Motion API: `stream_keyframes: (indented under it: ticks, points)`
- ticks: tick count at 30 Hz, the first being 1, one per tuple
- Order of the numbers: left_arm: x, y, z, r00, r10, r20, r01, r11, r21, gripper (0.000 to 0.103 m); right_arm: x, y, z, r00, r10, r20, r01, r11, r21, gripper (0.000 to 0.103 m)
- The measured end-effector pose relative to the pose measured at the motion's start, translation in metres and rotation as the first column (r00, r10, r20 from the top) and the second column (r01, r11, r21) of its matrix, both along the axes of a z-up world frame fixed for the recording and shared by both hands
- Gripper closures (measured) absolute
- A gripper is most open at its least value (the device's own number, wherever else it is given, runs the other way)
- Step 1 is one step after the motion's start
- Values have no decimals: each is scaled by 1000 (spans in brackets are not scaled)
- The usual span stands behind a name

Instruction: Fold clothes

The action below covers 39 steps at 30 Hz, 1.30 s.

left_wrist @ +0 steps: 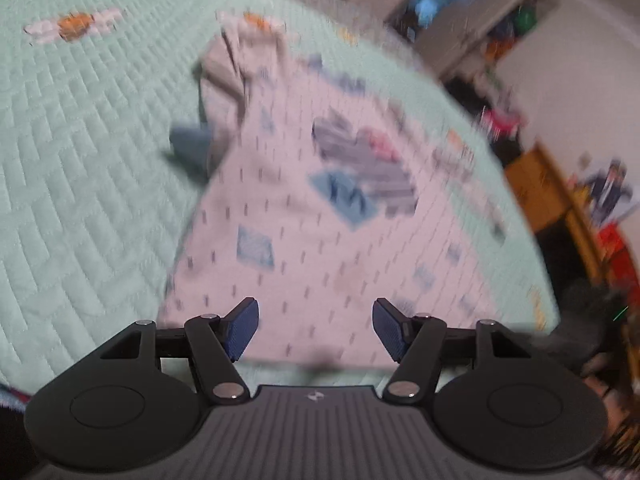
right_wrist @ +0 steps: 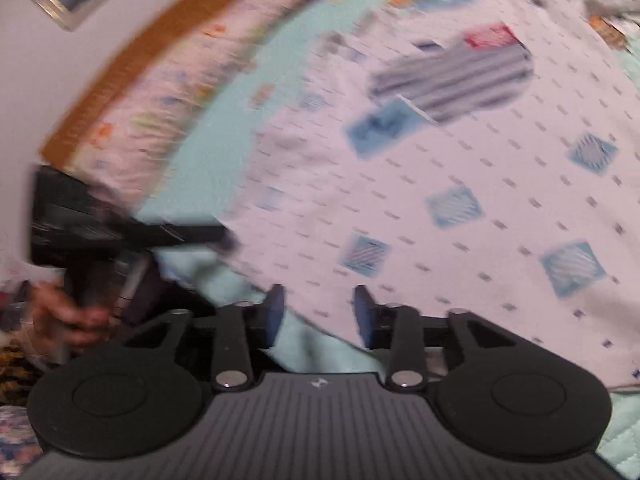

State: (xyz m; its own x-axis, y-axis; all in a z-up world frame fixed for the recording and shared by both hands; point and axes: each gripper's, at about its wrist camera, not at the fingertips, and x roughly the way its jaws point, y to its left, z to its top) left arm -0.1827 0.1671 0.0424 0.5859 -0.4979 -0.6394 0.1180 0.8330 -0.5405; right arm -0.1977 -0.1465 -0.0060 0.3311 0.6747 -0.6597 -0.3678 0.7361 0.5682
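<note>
A pale pink shirt (left_wrist: 320,208) with small dashes, blue squares and a striped patch lies spread on a mint quilted bed (left_wrist: 80,160). Its sleeve is bunched at the far left (left_wrist: 224,76). My left gripper (left_wrist: 316,328) is open and empty, just above the shirt's near hem. In the right wrist view the same shirt (right_wrist: 460,184) fills the upper right. My right gripper (right_wrist: 319,316) is open and empty over the shirt's lower edge. The left gripper (right_wrist: 120,232), held in a hand, shows at the left of that view. Both views are motion-blurred.
The bed's edge curves at the right in the left wrist view, with a wooden frame (left_wrist: 536,184) and cluttered shelves (left_wrist: 480,20) beyond. A patterned pillow (right_wrist: 168,92) and wooden headboard (right_wrist: 132,68) lie past the shirt in the right wrist view.
</note>
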Motion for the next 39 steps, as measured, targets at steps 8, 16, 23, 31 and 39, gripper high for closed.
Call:
stream_keyframes:
  ticks: [8, 16, 23, 31, 39]
  points:
    - [54, 56, -8, 951, 299, -79, -308, 936, -167, 37, -3, -4, -3, 999, -46, -15, 47, 998, 30, 65]
    - [81, 58, -43, 900, 351, -259, -416, 869, -269, 37, -4, 3, 2, 1000, -28, 1, 28, 999, -23, 62]
    - [92, 58, -49, 882, 366, -297, -452, 834, -315, 88, -5, 4, 1, 999, -41, -4, 41, 999, -21, 61]
    - [93, 83, -15, 890, 434, -140, -456, 844, -281, 94, -6, 11, 6, 999, -31, 12, 31, 997, -66, 61]
    - [103, 183, 56, 792, 608, 58, -584, 781, -220, 94, -7, 18, 9, 1000, -23, 14, 24, 996, -90, 52]
